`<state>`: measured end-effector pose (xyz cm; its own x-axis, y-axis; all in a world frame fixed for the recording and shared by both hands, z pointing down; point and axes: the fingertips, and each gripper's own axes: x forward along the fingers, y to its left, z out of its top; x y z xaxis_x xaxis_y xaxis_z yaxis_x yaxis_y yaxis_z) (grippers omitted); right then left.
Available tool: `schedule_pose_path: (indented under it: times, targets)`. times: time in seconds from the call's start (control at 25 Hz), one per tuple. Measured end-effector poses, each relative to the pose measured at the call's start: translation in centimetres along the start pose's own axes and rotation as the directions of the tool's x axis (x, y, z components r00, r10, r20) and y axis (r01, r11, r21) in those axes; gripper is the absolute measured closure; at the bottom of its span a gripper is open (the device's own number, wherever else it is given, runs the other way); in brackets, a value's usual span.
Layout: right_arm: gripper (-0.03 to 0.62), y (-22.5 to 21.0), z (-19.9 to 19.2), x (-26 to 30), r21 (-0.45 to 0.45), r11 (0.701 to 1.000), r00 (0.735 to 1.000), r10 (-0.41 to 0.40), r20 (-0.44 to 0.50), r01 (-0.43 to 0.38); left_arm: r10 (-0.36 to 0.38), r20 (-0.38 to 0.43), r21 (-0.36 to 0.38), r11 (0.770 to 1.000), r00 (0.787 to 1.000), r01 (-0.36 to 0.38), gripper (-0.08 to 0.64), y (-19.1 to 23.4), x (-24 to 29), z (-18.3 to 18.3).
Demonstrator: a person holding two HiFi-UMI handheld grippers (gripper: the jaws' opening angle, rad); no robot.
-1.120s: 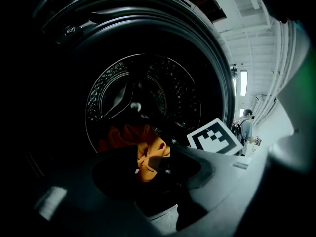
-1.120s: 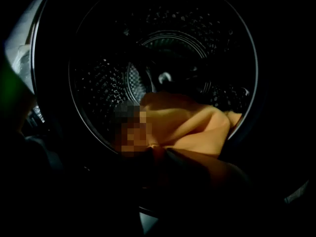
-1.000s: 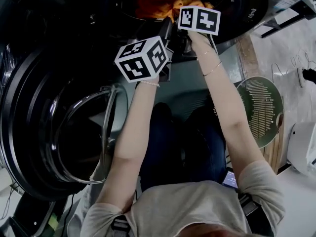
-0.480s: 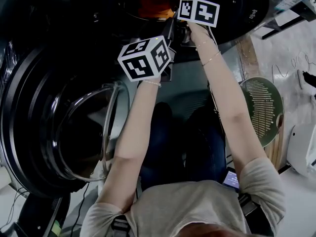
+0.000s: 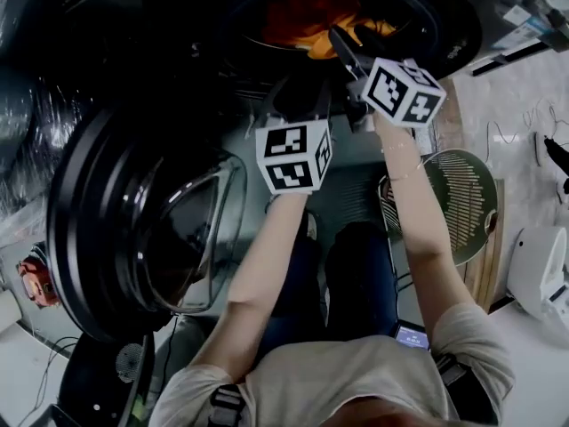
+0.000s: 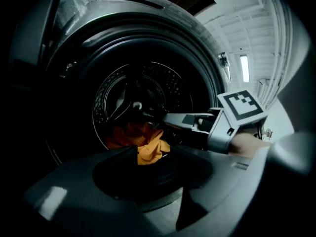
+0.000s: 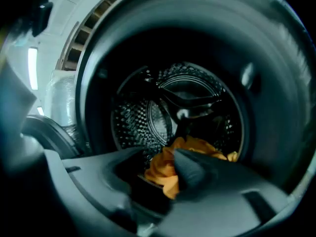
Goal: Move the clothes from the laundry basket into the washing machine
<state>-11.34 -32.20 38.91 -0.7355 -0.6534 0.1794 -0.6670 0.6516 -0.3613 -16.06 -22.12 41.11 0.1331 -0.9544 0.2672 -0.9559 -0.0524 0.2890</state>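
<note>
The washing machine's drum (image 5: pixel 418 7) gapes at the top of the head view, with orange clothes (image 5: pixel 311 25) heaped inside. My right gripper (image 5: pixel 342 44) reaches into the opening just above the heap. Its jaws have just been opening and now stand apart. In the right gripper view an orange fold (image 7: pixel 165 174) shows in the gap between the jaws of the right gripper (image 7: pixel 160 169), and neither pad presses on it. My left gripper (image 5: pixel 298 98) hovers at the drum's rim, lower and to the left. The left gripper (image 6: pixel 150 154) is open and holds nothing, with the orange clothes (image 6: pixel 143 139) beyond its tips.
The washer's round door (image 5: pixel 151 221) hangs open at the left. A green slatted laundry basket (image 5: pixel 467 203) stands on the floor at the right, beside my right arm. A white appliance (image 5: pixel 542 269) sits at the far right, and my knees are below the machine's front.
The right gripper has risen inside the drum opening and its jaws have spread apart. The left gripper has shifted a little to the right at the rim. The head view has tilted.
</note>
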Motion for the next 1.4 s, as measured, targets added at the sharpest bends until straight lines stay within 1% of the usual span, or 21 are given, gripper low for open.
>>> schedule_pose_path:
  times: [0.04,0.08,0.12,0.16,0.2,0.24,0.28,0.36,0.48,0.6,0.64,0.68,0.76,0.8,0.88,0.96,1.04,1.12,1.2,1.28,1.4]
  targets:
    - [0.439,0.6,0.3,-1.0,-0.009,1.000,1.000,-0.004,-0.001,0.004,0.038,0.000,-0.034,0.999,0.999,-0.038,0.370,0.1,-0.7,-0.2]
    - [0.554,1.3,0.9,-2.0,-0.025,1.000,1.000,-0.016,0.003,0.016,0.085,0.000,-0.062,0.994,0.996,-0.085,0.371,0.2,-1.4,-0.3]
    - [0.571,2.0,1.4,-3.1,-0.043,0.999,1.000,-0.024,0.006,0.024,0.128,-0.004,-0.074,0.989,0.992,-0.128,0.371,0.0,-2.3,-0.3]
    - [0.583,2.7,1.6,-4.2,-0.055,0.998,1.000,-0.016,0.000,0.016,0.150,-0.014,-0.072,0.986,0.989,-0.150,0.371,-0.5,-3.4,-0.3]
    - [0.583,3.6,1.7,-5.5,-0.055,0.998,1.000,0.012,-0.015,-0.012,0.146,-0.028,-0.069,0.987,0.989,-0.148,0.371,-1.4,-4.4,-0.2]
    - [0.583,4.6,1.9,-6.6,-0.048,0.997,0.998,0.052,-0.032,-0.053,0.123,-0.041,-0.072,0.989,0.992,-0.126,0.372,-2.4,-5.3,0.2]
    - [0.583,5.6,2.3,-7.8,-0.042,0.995,0.995,0.090,-0.049,-0.092,0.094,-0.048,-0.080,0.992,0.994,-0.097,0.373,-3.4,-6.2,1.0]
    - [0.584,7.3,3.5,-10.2,-0.040,0.989,0.986,0.136,-0.093,-0.141,0.051,-0.040,-0.080,0.995,0.998,-0.054,0.405,-5.3,-7.9,3.8]
    - [0.584,10.0,7.1,-14.1,-0.080,0.984,0.975,0.147,-0.169,-0.162,0.006,-0.035,-0.058,0.998,0.999,-0.008,0.471,-7.7,-10.3,8.9]
    - [0.584,12.1,12.3,-18.2,-0.096,0.986,0.972,0.112,-0.208,-0.134,-0.078,-0.073,-0.075,0.995,0.994,0.073,0.541,-10.4,-12.3,14.2]
    - [0.584,12.7,14.1,-19.4,-0.089,0.990,0.975,0.086,-0.205,-0.106,-0.133,-0.089,-0.087,0.988,0.987,0.126,0.548,-11.7,-12.9,15.9]
    - [0.583,13.2,15.7,-20.6,-0.082,0.994,0.978,0.054,-0.201,-0.071,-0.204,-0.106,-0.100,0.976,0.973,0.194,0.549,-13.0,-13.5,17.5]
    - [0.583,14.6,18.8,-22.7,-0.061,0.998,0.979,0.000,-0.203,-0.013,-0.338,-0.137,-0.102,0.940,0.931,0.326,0.549,-15.8,-14.9,20.7]
    - [0.583,15.3,20.2,-23.6,-0.050,0.999,0.979,-0.014,-0.206,0.004,-0.380,-0.151,-0.086,0.925,0.913,0.371,0.549,-16.9,-15.6,22.4]
    - [0.583,16.9,23.0,-25.1,-0.041,0.999,0.978,-0.032,-0.204,0.024,-0.434,-0.182,-0.038,0.900,0.882,0.435,0.550,-18.6,-17.0,25.4]
    - [0.583,18.3,25.4,-26.2,-0.039,0.999,0.980,-0.041,-0.193,0.034,-0.471,-0.216,0.012,0.875,0.856,0.484,0.551,-19.6,-18.3,27.6]
    - [0.583,19.2,27.7,-26.7,-0.038,0.998,0.985,-0.049,-0.168,0.044,-0.487,-0.235,0.064,0.856,0.841,0.514,0.551,-20.3,-18.8,29.6]
    - [0.583,20.3,30.1,-27.4,-0.051,0.997,0.988,-0.059,-0.146,0.052,-0.478,-0.253,0.098,0.852,0.841,0.514,0.550,-20.8,-19.4,31.4]
    - [0.584,21.0,31.8,-28.4,-0.095,0.993,0.988,-0.082,-0.134,0.069,-0.482,-0.254,0.110,0.847,0.839,0.520,0.549,-21.7,-20.0,32.9]
    - [0.584,20.9,33.2,-29.2,-0.130,0.988,0.987,-0.103,-0.127,0.087,-0.494,-0.239,0.102,0.843,0.836,0.528,0.549,-22.6,-20.1,34.5]
    - [0.584,20.5,35.1,-30.4,-0.155,0.984,0.987,-0.111,-0.117,0.092,-0.496,-0.222,0.081,0.848,0.839,0.523,0.551,-23.6,-19.7,36.2]
